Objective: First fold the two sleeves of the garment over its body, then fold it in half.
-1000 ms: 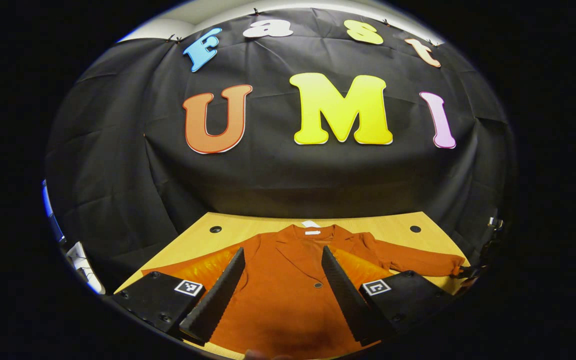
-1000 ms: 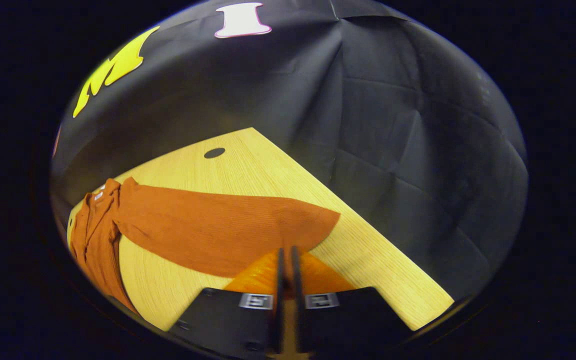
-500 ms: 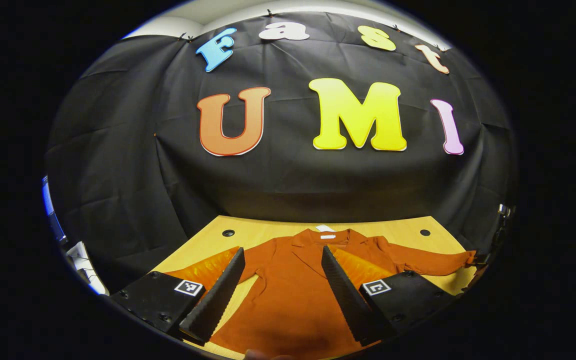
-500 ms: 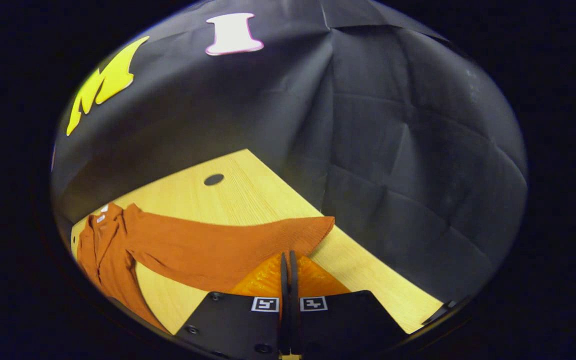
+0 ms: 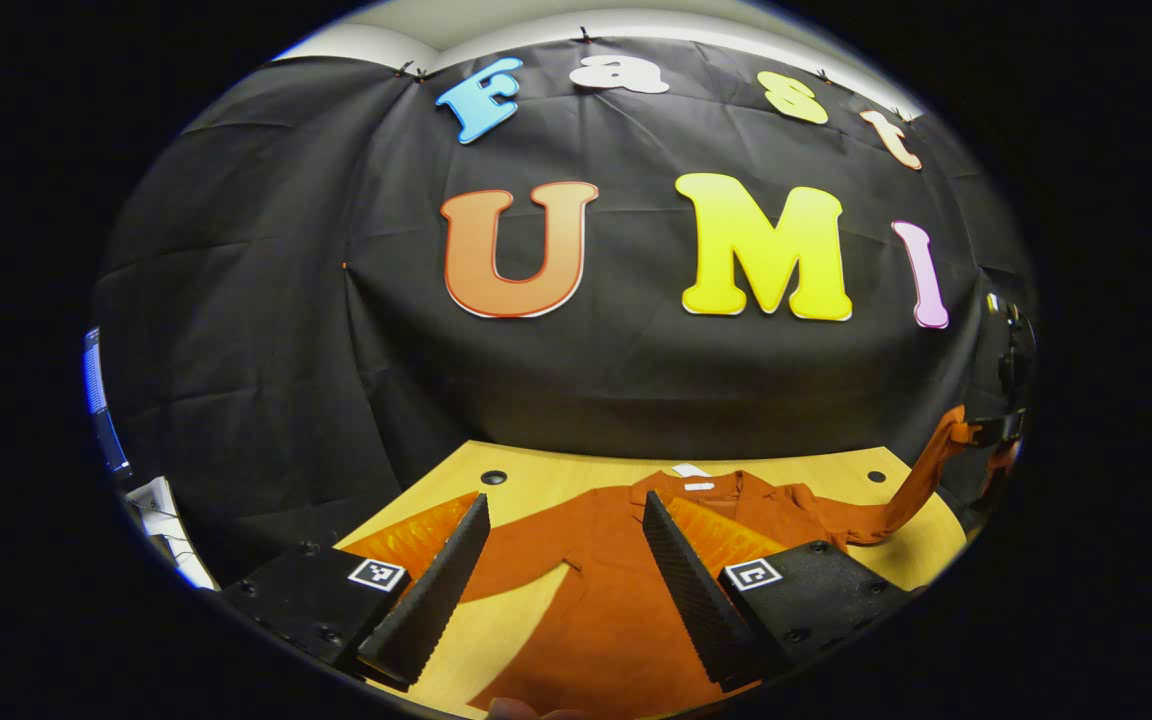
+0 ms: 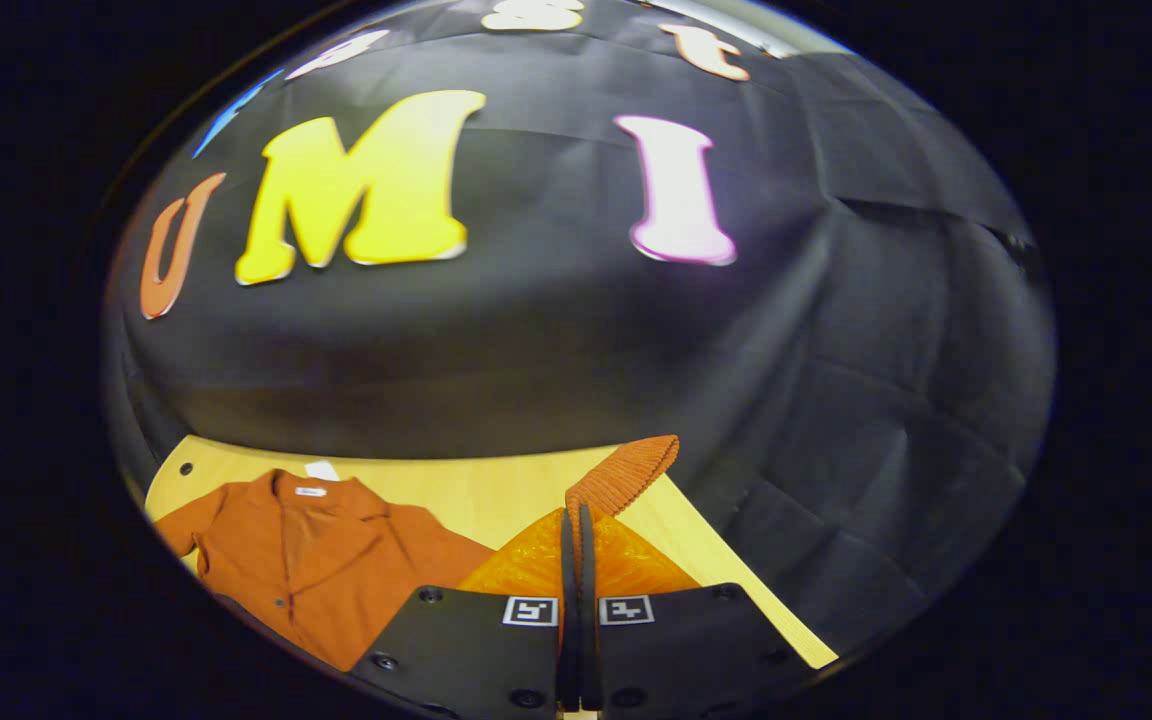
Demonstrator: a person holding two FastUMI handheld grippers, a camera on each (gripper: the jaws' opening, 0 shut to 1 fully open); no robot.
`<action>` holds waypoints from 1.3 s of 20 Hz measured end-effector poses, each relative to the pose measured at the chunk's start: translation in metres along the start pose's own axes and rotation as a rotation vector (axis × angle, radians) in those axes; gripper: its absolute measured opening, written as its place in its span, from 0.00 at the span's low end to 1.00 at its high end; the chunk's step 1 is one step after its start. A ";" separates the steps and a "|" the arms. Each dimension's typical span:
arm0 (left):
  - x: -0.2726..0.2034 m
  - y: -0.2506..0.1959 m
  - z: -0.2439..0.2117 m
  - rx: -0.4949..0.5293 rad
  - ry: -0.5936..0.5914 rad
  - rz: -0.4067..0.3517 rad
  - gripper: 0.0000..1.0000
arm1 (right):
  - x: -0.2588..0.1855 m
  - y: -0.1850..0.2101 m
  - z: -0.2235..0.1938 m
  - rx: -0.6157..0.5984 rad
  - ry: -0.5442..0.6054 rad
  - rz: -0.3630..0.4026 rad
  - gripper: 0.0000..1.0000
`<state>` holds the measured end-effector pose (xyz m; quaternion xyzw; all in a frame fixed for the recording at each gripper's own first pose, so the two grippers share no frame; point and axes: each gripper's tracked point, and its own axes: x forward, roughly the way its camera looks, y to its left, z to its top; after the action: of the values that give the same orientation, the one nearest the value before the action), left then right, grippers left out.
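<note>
One sleeve [image 5: 921, 470] of the rust-orange garment [image 5: 596, 600] is up off the table [image 5: 536, 470], pinched at its ribbed cuff [image 6: 626, 470] by my right gripper [image 6: 577, 520], whose fingers are pressed together on the fabric. In the left gripper view that sleeve rises in a taut diagonal from the shoulder to the far gripper at the right edge. The coat's body lies flat on the wooden table, collar [image 5: 696, 480] toward the black cloth wall [image 5: 336, 350], front facing up with a button showing in the right gripper view.

My left gripper [image 5: 566, 570] hangs above the lower body of the coat, fingers spread wide, holding nothing. The other sleeve [image 5: 516, 555] lies stretched out on the wood toward the left.

I judge we're in the first step: the first sleeve fold, lifted but not laid. Next I need to carry this cuff across and inward over the chest, lower it so the sleeve lies flat on the body, then let go. Too much pull, I'd guess, and the whole coat drags sideways. After that, the left gripper takes the second sleeve.
</note>
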<state>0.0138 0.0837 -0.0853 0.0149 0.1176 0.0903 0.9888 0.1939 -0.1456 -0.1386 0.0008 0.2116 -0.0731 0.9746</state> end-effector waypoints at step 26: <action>-0.071 0.266 -0.089 -0.123 0.166 0.395 1.00 | 0.027 0.486 -0.191 -0.178 0.280 0.507 0.31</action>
<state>-0.1219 0.3329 -0.1418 -0.0302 0.1875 0.2903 0.9379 0.2091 0.3378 -0.3383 -0.0219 0.3427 0.1921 0.9193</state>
